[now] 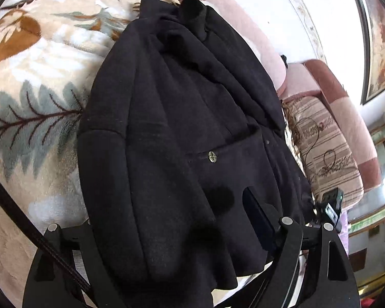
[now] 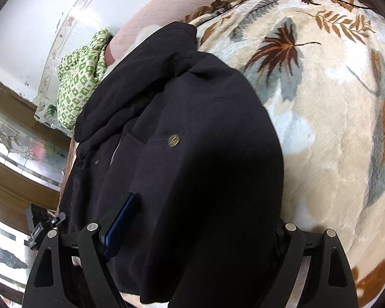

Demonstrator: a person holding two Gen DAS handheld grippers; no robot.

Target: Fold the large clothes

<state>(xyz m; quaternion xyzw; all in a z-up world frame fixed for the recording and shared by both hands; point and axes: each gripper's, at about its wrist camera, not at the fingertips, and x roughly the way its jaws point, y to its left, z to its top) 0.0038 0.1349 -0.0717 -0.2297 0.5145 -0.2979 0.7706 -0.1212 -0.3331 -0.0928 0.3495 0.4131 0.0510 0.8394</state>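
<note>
black coat (image 1: 172,133), leaf-print blanket (image 1: 38,59)

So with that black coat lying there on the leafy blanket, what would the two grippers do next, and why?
Probably close both grippers on the near hem. The black coat lies lengthwise on the blanket, and its near edge already sits between the open jaws of the left gripper and the right gripper.

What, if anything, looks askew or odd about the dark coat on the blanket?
The black coat lies bunched and creased on the leaf-print blanket, its collar end rumpled, not flat. No damage shows.
</note>
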